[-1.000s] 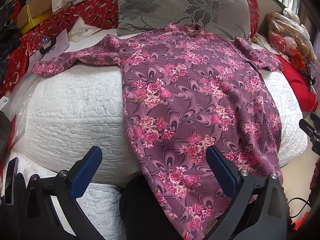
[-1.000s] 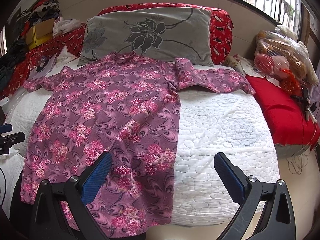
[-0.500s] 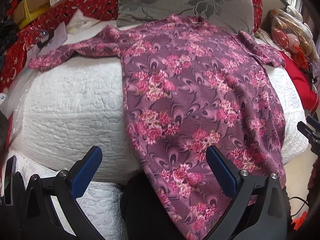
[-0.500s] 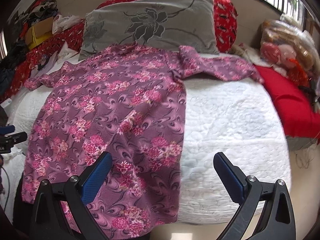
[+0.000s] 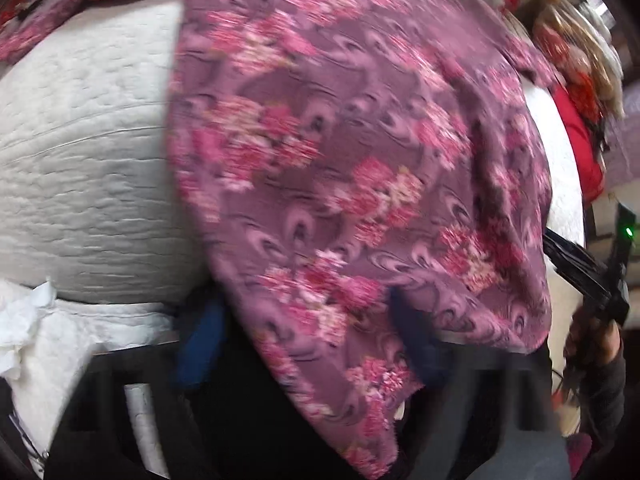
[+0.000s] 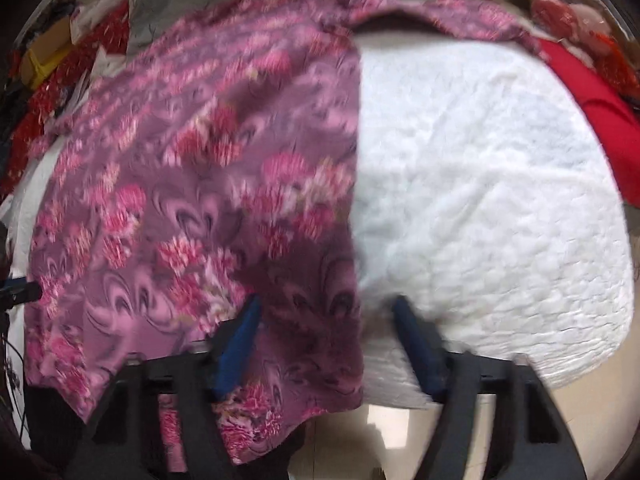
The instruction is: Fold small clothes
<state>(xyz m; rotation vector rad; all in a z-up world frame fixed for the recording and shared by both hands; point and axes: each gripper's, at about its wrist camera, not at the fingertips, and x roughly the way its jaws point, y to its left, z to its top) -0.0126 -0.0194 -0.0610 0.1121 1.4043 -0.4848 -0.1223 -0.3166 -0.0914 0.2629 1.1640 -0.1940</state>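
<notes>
The floral purple top [image 5: 340,184] lies spread on the white quilted bed [image 6: 480,184], its hem hanging over the near edge at 6 o'clock. To do this step well, each gripper should bite only the hem corner, not the quilt beneath. The left gripper [image 5: 304,340] and right gripper [image 6: 326,332] each straddle hem cloth; their jaws have just been closing, but blur hides whether the pads press yet. Compared with a second ago, both views sit lower and closer, jaws narrower.
</notes>
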